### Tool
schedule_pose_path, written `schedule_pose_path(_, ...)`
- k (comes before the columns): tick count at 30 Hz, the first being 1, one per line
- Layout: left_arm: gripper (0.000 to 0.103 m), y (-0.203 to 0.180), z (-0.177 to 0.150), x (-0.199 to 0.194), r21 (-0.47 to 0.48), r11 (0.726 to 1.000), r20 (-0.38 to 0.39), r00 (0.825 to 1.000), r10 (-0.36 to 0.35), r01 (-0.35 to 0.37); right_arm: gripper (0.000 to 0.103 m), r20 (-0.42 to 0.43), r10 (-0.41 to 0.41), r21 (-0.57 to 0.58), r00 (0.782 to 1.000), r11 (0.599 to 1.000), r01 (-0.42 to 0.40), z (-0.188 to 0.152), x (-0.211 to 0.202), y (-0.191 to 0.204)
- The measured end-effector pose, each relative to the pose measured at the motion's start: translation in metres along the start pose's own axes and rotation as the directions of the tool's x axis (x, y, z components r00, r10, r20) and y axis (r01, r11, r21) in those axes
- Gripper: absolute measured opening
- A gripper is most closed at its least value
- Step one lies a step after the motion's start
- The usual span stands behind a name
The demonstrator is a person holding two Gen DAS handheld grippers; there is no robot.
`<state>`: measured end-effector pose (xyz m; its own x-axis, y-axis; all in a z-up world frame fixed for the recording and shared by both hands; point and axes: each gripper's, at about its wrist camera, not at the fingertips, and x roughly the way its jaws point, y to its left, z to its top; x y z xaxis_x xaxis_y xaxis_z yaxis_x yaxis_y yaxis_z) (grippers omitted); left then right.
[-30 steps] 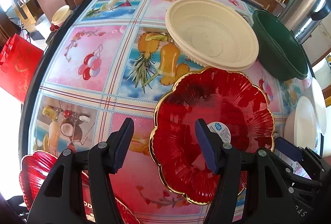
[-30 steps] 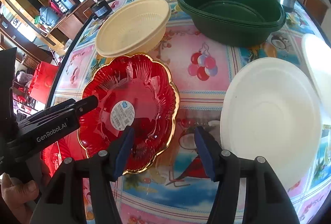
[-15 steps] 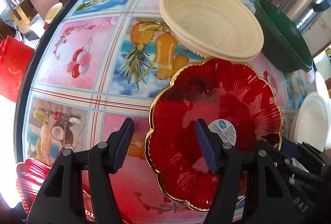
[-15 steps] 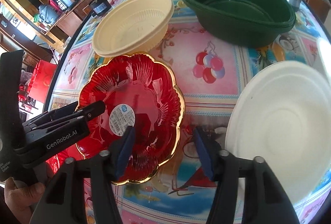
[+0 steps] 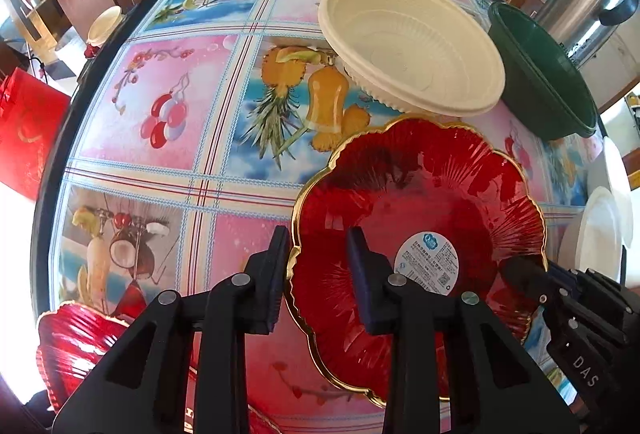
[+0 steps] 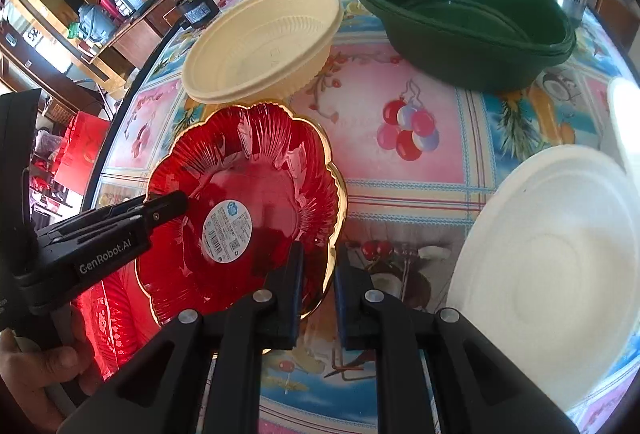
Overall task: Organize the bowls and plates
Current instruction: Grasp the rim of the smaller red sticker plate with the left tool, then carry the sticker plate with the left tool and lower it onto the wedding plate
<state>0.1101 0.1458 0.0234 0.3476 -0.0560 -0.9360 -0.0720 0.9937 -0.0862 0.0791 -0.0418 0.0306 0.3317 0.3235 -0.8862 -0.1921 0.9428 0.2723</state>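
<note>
- On the round table with the fruit-print oilcloth [image 5: 168, 121], towards its near edge, lies the red scalloped plastic plate with a gilt rim and a round white label [image 5: 416, 218]; it sits flat on the surface, with both tools at its border.
- Left gripper [image 5: 318, 274]: its jaws have just been closing and now straddle the plate's left rim, one finger outside and one over the plate's inner face. The rim is between them; judged clamped on it, though a little gap shows on the inner side.
- Right gripper [image 6: 318, 284]: its jaws have just been closing and stand nearly together on the plate's opposite gilt edge, which passes between the pads. Judged a firm pinch.
- Other ware: a cream ribbed plastic bowl [image 5: 412, 45] touches or just overlaps the plate's far rim; a stack of dark green plastic bowls [image 6: 468, 17] stands near the far edge; a white round foam plate [image 6: 548, 258] lies near the right edge; a second red scalloped plate [image 5: 76, 342] lies at the near left edge.
- Step in hand, as judged: a two-handed grasp of the red plate has been made; the lift is not yet begun.
- Next move calls for both hands rising together and level, clearing the cream bowl, then carrying the plate to its matching red one, probably for stacking.
- Risk: uneven lifting may flex the thin rim or let it slip.
</note>
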Motion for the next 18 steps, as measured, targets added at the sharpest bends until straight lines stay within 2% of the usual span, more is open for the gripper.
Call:
schedule_pose_path(4,0.027,0.003,-0.002,-0.013,-0.017,1.000,0.018,1.000,-0.024,0.024,0.012,0.021,-0.008,-0.019,1.000,1.000,0.009,0.000,-0.011,0.003)
schedule_pose_path(18,0.027,0.009,-0.018,-0.057,-0.023,0.999,0.077,0.996,-0.043,0.045,0.012,0.068,0.000,-0.062,0.998,0.998,0.004,-0.006,-0.036,0.017)
